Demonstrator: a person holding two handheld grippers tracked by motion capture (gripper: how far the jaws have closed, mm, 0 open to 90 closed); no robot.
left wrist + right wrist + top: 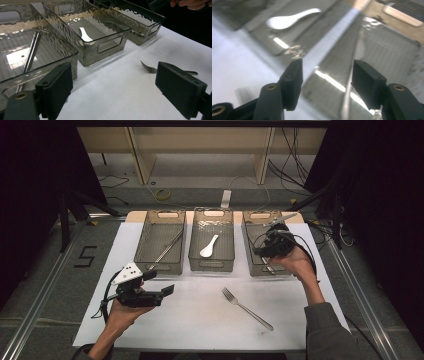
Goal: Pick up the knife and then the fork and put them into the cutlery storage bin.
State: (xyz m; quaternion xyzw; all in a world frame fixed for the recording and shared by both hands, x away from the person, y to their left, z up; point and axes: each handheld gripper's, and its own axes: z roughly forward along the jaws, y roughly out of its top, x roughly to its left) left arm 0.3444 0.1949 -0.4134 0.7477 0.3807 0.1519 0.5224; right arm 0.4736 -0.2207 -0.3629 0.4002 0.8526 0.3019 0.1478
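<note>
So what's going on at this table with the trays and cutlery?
A person is sorting cutlery into three clear trays, with tongs in each hand. The right tongs hang open over the right tray, where a metal utensil lies under them. The left tongs wait open above the white table, holding nothing. The left tray holds a long metal piece, the middle tray a white spoon. A fork lies loose on the table.

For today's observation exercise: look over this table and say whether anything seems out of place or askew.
One fork lies loose on the white sheet, diagonal, in front of the three bins, while the other utensils are inside them: a rod in the left bin, a white spoon in the middle bin. Nothing looks spilled or broken.
</note>
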